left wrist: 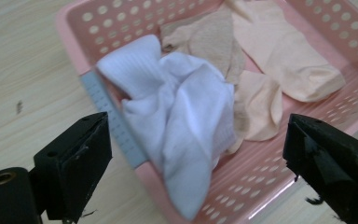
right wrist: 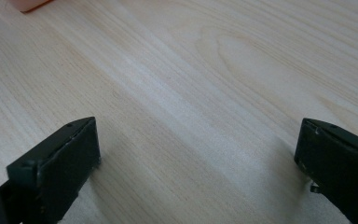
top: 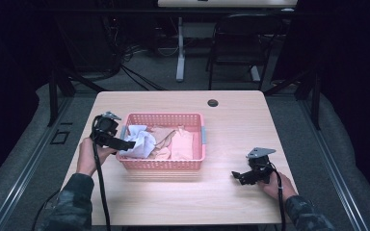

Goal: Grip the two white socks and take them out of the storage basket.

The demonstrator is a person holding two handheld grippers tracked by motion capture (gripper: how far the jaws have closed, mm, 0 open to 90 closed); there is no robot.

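Note:
A pink perforated basket (top: 192, 162) (left wrist: 261, 186) sits mid-table. Inside it lie a white sock (top: 140, 139) (left wrist: 186, 121), draped over the left rim, and beige and peach socks (top: 176, 142) (left wrist: 284, 60). My left gripper (top: 127, 143) (left wrist: 198, 163) hovers at the basket's left edge, open, its jaws either side of the white sock without touching it. My right gripper (top: 237, 176) (right wrist: 198, 168) rests low over bare wood at the front right, open with nothing between its jaws.
The light wooden table (top: 221, 202) (right wrist: 191, 70) has a round cable hole (top: 213, 103) near its far edge. A grey label strip (left wrist: 114, 123) runs along the basket's rim. A chair (top: 238, 43) and desk legs stand beyond the table.

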